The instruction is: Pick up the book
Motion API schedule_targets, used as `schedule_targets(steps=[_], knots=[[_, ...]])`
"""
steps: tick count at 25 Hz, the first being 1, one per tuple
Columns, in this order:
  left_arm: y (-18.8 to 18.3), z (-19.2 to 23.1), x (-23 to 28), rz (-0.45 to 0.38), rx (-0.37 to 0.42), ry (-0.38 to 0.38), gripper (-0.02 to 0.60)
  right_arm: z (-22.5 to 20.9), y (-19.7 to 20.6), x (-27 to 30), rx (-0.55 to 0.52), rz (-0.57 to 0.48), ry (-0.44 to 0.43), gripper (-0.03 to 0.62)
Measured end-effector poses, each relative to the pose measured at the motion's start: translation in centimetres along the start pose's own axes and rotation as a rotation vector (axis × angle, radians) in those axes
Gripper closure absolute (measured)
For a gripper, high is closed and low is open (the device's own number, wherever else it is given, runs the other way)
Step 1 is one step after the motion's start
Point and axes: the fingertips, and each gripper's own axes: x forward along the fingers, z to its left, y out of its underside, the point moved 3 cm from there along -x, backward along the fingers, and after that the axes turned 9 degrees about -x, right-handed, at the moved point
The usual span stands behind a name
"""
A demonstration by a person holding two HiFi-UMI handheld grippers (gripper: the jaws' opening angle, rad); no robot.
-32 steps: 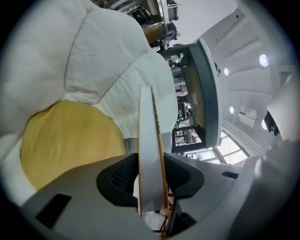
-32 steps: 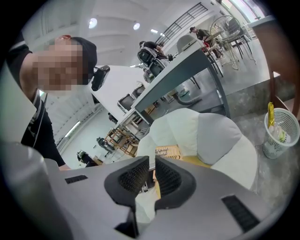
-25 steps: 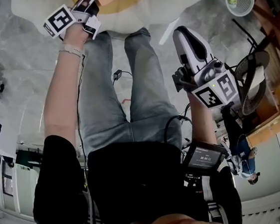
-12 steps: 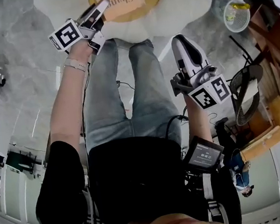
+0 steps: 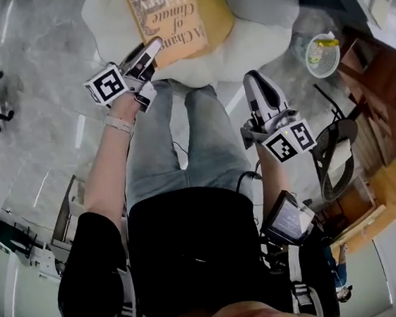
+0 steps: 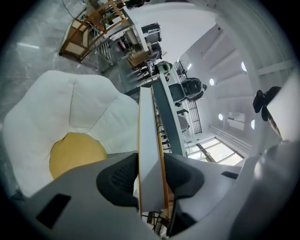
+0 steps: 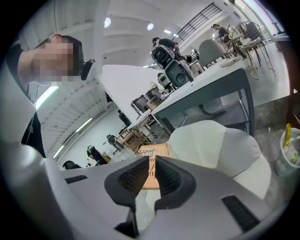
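Gripping the book (image 5: 167,15) edge-on, left claw (image 5: 151,49) holds it over an egg-shaped cushion (image 5: 256,12); right claw (image 7: 150,161) narrow, empty.

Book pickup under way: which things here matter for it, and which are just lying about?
In the job: book; left tool, clamped on its edge.
Lying about: flower cushion; mesh basket; right tool, holding nothing.
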Motion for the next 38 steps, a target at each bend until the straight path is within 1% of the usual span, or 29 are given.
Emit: schedule_targets(steps=[2,4,7,9,12,15,18,20,21,23,26,28,29,32,35,36,37,38], knots=[[0.1,-1.3,-1.4,-0.017,-0.007,0.007,0.419,1.2,-0.5,-0.7,-0.006,0.000,-0.004,0.545],[-0.2,-2.4,-1.8,-0.027,-0.008,0.015,0.419,1.6,-1.2,-0.6,-0.015,0.004,-0.010,0.545],[-1.0,-4.2,-1.8,-0.031,0.002,0.024,0.419,2.0,-2.5,-0.4,-0.026,0.007,-0.017,0.545],[-0.9,-5.9,-2.6,-0.034,0.003,0.029,0.419,2.8,-3.3,-1.2,-0.027,0.008,-0.018,0.545],[-1.5,-8.4,-3.4,-0.054,0.024,0.045,0.419,3.6,-4.8,-1.7,-0.041,-0.004,-0.024,0.545],[-2.4,-9.9,-4.9,-0.075,0.031,0.018,0.419,4.7,-6.3,-1.7,-0.057,-0.016,-0.033,0.545],[-2.8,-12.3,-6.5,-0.085,0.039,0.043,0.419,6.2,-7.7,-2.1,-0.070,-0.027,-0.040,0.545],[-3.4,-14.3,-7.1,-0.092,0.065,0.085,0.419,6.9,-8.7,-2.3,-0.081,-0.035,-0.043,0.545],[-3.5,-15.2,-7.5,-0.097,0.070,0.092,0.419,7.3,-9.2,-2.5,-0.085,-0.039,-0.044,0.545],[-3.2,-16.6,-8.6,-0.111,0.061,0.077,0.419,8.3,-10.1,-3.2,-0.097,-0.039,-0.047,0.545],[-2.7,-19.3,-10.0,-0.128,0.063,0.104,0.419,9.8,-11.2,-4.3,-0.109,-0.040,-0.051,0.545],[-2.7,-21.3,-10.6,-0.128,0.086,0.142,0.419,10.6,-12.1,-4.6,-0.110,-0.051,-0.057,0.545],[-2.7,-22.0,-11.0,-0.128,0.093,0.150,0.419,10.9,-12.6,-4.7,-0.109,-0.056,-0.060,0.545],[-2.5,-23.4,-12.3,-0.140,0.084,0.116,0.419,11.7,-13.8,-5.5,-0.105,-0.068,-0.061,0.545],[-2.3,-26.1,-13.4,-0.142,0.101,0.166,0.419,12.7,-14.9,-6.6,-0.105,-0.078,-0.061,0.545],[-2.2,-26.7,-13.9,-0.144,0.104,0.169,0.419,13.1,-15.3,-6.9,-0.107,-0.081,-0.062,0.545],[-2.2,-27.1,-14.6,-0.148,0.103,0.157,0.419,13.6,-15.6,-7.2,-0.110,-0.087,-0.063,0.545],[-2.2,-27.2,-15.4,-0.156,0.098,0.130,0.419,13.9,-16.0,-7.5,-0.112,-0.093,-0.064,0.545]])
